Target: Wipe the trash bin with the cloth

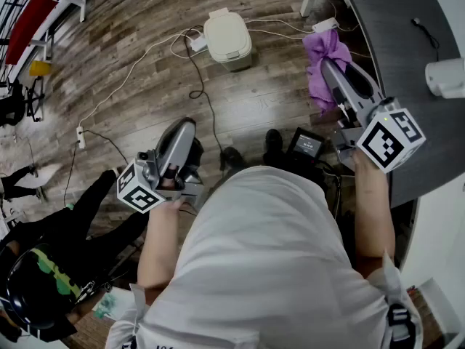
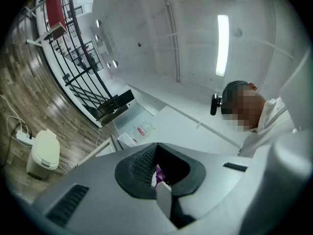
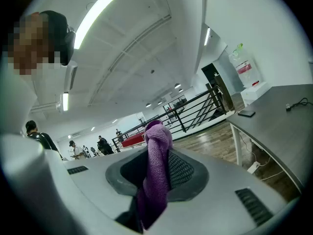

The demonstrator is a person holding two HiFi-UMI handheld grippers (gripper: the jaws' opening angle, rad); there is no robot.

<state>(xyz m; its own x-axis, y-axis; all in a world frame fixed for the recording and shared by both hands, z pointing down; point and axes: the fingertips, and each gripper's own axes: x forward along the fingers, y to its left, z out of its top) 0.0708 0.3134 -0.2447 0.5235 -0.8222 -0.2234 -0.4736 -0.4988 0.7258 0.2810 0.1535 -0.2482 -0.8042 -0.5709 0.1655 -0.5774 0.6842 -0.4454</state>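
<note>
The white trash bin [image 1: 227, 38] stands lid-down on the wooden floor [image 1: 145, 20], well ahead of the person and apart from both grippers, with white cables lying beside it. The purple cloth [image 1: 325, 53] is pinched between the jaws of the right gripper [image 1: 333, 71], bunched above them and hanging below, held up by the edge of the dark table [image 1: 392, 35]. The left gripper [image 1: 183, 129] is clenched tight, its jaws together.

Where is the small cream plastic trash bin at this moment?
In the head view the small cream plastic trash bin stands on the wooden floor at top centre, beside a white power strip.
</note>
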